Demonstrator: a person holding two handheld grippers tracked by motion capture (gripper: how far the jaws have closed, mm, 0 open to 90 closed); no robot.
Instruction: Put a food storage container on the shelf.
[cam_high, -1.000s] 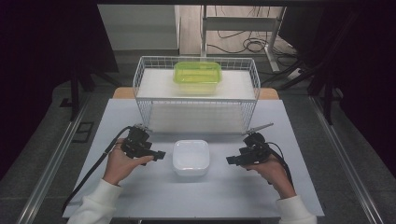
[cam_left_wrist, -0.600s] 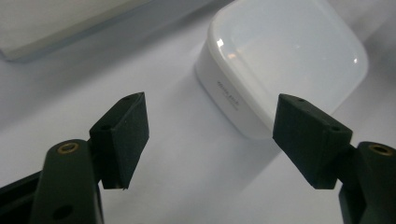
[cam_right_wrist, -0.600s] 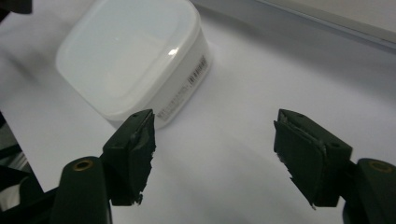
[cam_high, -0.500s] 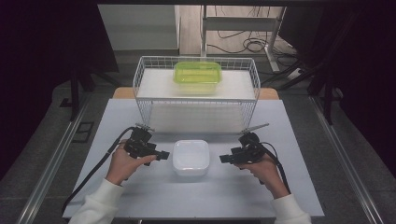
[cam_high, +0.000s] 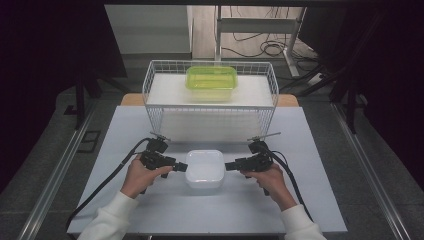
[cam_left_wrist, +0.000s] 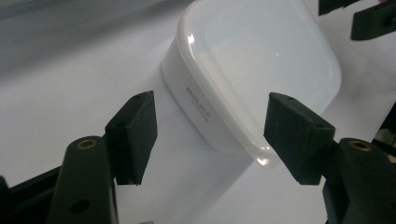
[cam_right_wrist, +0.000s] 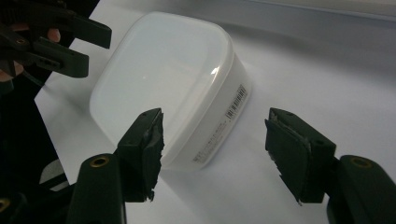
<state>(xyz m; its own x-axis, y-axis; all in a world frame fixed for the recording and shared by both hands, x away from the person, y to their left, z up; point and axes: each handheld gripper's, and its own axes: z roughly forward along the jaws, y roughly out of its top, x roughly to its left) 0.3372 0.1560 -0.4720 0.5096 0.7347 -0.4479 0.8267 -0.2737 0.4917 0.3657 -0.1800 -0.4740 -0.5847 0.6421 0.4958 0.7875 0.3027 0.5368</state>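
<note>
A white lidded plastic container (cam_high: 204, 168) sits on the white table, near the front. My left gripper (cam_high: 180, 167) points at its left side and my right gripper (cam_high: 230, 165) at its right side, both tips close to it. In the left gripper view the container (cam_left_wrist: 252, 70) lies just ahead of my left gripper (cam_left_wrist: 212, 133), its near corner between the pads without contact. In the right gripper view the container (cam_right_wrist: 168, 79) lies ahead of my right gripper (cam_right_wrist: 219, 151), its labelled side between the pads, untouched. Both grippers' jaws have just been closing and stand open.
A white wire basket (cam_high: 210, 122) stands at the back of the table (cam_high: 150, 210), holding a green lidded container (cam_high: 211, 82). Cables trail from both grippers toward the table's front. Dark floor with metal rails surrounds the table.
My right gripper has moved left and down toward the container's right side. My left gripper has stayed beside the container's left side.
</note>
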